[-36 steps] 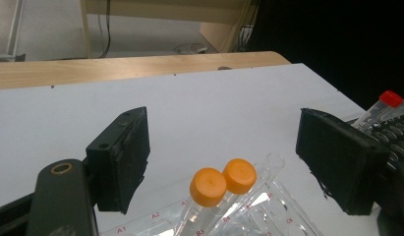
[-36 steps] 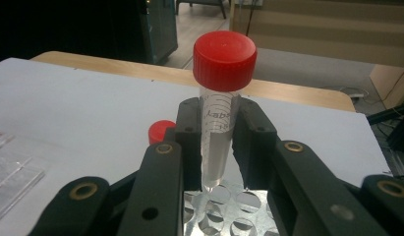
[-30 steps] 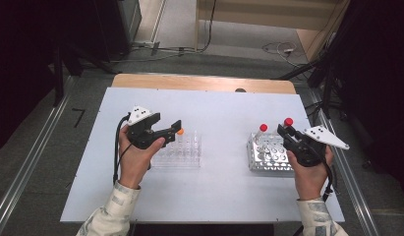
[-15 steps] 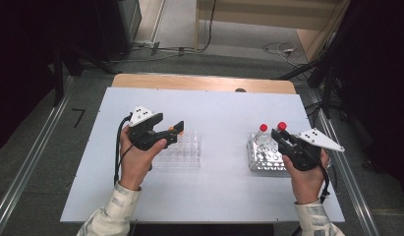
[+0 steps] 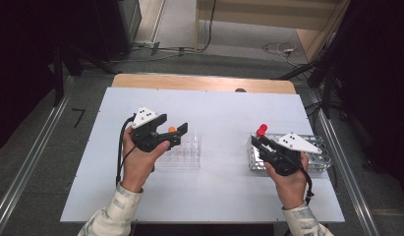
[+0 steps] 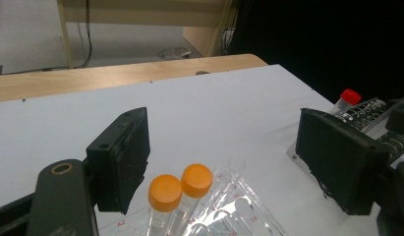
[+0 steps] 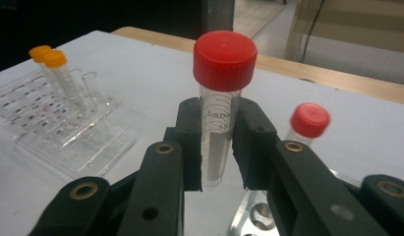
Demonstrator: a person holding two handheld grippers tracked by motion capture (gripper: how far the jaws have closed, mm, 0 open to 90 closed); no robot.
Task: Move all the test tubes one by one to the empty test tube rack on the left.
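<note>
- Your right gripper (image 7: 223, 147) is clamped on a red-capped tube (image 7: 223, 98); both black pads press the clear body below the cap, and the tube stands upright between them, its cap clear above the jaws.
- In the high view that right gripper (image 5: 258, 140) sits at about 4 o'clock on the white table (image 5: 224, 108), and the red cap (image 5: 261, 130) shows at its tip, over the 9 o'clock end of the metal rack (image 5: 321, 156).
- A second red-capped tube (image 7: 308, 123) stands in the metal rack, at 3 o'clock from the held one in the right gripper view; it is blurred there.
- Your left gripper (image 6: 224, 162) has its jaws spread wide with nothing between the pads; neither pad touches a tube.
- Two orange-capped tubes (image 6: 181, 184) stand side by side, caps nearly touching, in the clear plastic rack (image 6: 239, 206), low in the gap between those open jaws and nearer the jaw at 9 o'clock.
- In the high view your left gripper (image 5: 177, 133) sits at about 8 o'clock on the table, its jaws over the 9 o'clock end of the clear plastic rack (image 5: 189, 152), with an orange cap (image 5: 172, 129) showing between them.
- The two racks lie well apart, the clear one at 9 o'clock of the metal one, with bare white tabletop between.
</note>
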